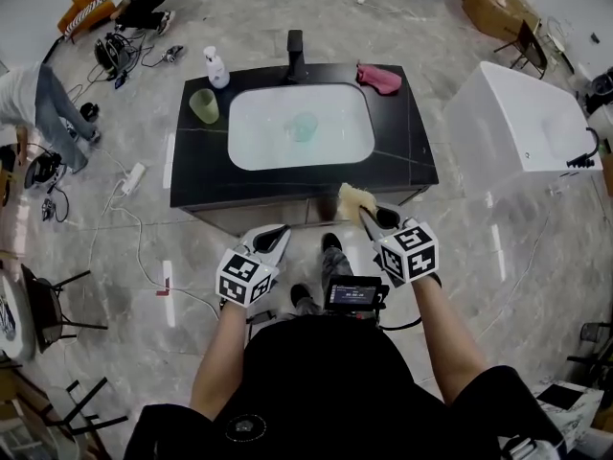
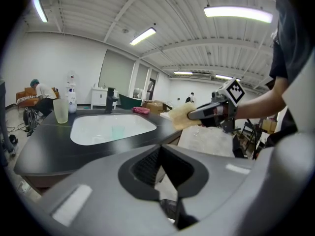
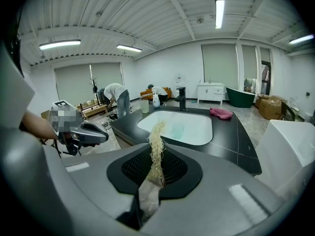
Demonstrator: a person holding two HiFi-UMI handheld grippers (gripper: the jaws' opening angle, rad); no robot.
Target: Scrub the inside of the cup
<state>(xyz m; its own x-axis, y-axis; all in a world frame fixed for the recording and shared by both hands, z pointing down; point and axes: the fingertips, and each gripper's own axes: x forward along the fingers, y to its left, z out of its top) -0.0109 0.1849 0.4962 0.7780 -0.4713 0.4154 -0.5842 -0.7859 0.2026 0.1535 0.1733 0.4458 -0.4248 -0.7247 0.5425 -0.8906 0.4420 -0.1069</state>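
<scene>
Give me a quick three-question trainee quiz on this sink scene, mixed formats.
1. True or false: the left claw is shut with nothing in it.
2. Multiple choice: the right claw is shut on A) a brush, B) a yellow scrub pad, C) a spoon.
3. Short answer: where is the teal cup?

Key:
1. True.
2. B.
3. Inside the white basin, apart from both claws.
</scene>
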